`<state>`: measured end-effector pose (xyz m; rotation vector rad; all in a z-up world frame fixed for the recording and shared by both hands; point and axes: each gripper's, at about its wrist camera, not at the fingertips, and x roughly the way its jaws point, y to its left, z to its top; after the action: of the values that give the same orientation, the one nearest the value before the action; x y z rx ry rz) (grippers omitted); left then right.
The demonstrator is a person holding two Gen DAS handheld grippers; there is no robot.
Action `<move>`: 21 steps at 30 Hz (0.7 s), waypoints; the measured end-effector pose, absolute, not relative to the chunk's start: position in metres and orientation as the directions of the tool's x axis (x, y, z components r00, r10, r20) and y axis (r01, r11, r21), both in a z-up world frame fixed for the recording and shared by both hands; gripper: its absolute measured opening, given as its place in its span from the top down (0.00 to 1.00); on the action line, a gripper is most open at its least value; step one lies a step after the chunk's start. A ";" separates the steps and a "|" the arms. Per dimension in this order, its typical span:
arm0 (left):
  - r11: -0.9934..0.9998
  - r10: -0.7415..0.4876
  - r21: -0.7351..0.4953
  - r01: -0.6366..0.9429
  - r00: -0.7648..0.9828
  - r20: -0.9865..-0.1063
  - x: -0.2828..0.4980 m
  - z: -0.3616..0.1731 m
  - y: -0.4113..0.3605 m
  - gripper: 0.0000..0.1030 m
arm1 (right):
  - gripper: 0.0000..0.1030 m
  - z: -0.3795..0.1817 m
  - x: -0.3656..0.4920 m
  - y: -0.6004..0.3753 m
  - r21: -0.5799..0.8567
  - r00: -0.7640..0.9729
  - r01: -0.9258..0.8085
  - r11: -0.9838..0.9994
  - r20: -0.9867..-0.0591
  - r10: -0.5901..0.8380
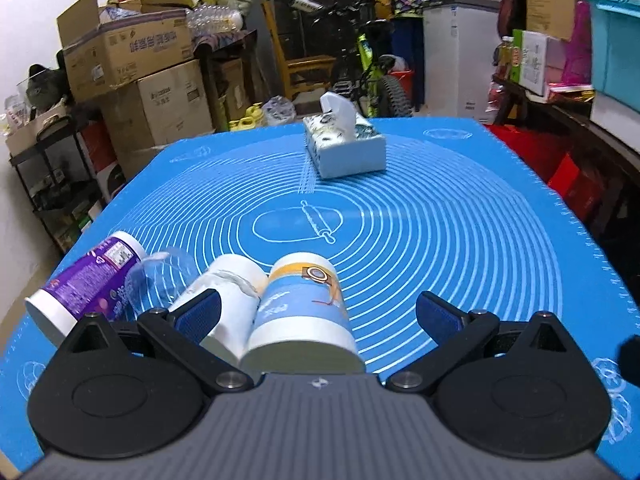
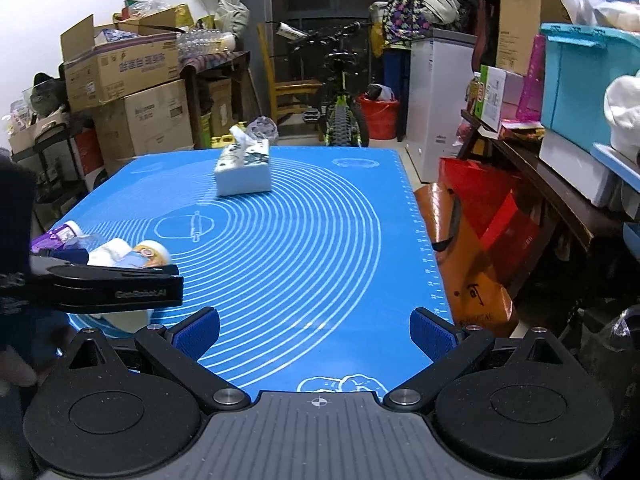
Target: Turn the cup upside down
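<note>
Standing inverted: blue-banded cup (image 1: 306, 312).

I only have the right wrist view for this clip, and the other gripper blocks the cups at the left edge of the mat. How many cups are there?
Observer: Four in the left wrist view, side by side: a purple cup, a clear cup, a white cup and a blue-and-yellow cup.
Reviewer: Are they upright?
Observer: No. They appear to lie on their sides, with their closed bases pointing away from the left gripper.
Reviewer: Is one gripped?
Observer: No. Its jaws are open. The blue-and-yellow cup lies between them, with a clear gap to the right-hand finger.
</note>
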<state>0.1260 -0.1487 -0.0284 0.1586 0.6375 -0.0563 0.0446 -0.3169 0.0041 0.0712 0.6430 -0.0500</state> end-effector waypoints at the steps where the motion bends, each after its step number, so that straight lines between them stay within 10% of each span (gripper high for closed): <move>1: 0.985 0.007 0.141 0.096 0.802 -0.597 0.127 -0.030 -0.151 0.01 | 0.02 0.003 0.045 -0.319 0.054 0.798 0.074 0.996 -0.603 -0.027; 9: 0.977 0.034 0.184 0.108 0.773 -0.634 0.143 -0.044 -0.164 0.02 | 0.02 -0.006 0.050 -0.327 0.075 0.791 0.090 0.993 -0.611 -0.025; 21: 0.957 0.164 0.288 0.028 0.768 -0.619 0.147 -0.045 -0.166 0.40 | 0.02 -0.006 0.048 -0.327 0.095 0.794 0.092 0.991 -0.608 -0.015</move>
<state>0.1470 -0.1662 -0.0454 0.2903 0.6929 0.0745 0.0475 -0.3273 -0.0065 0.1221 0.6512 -0.0576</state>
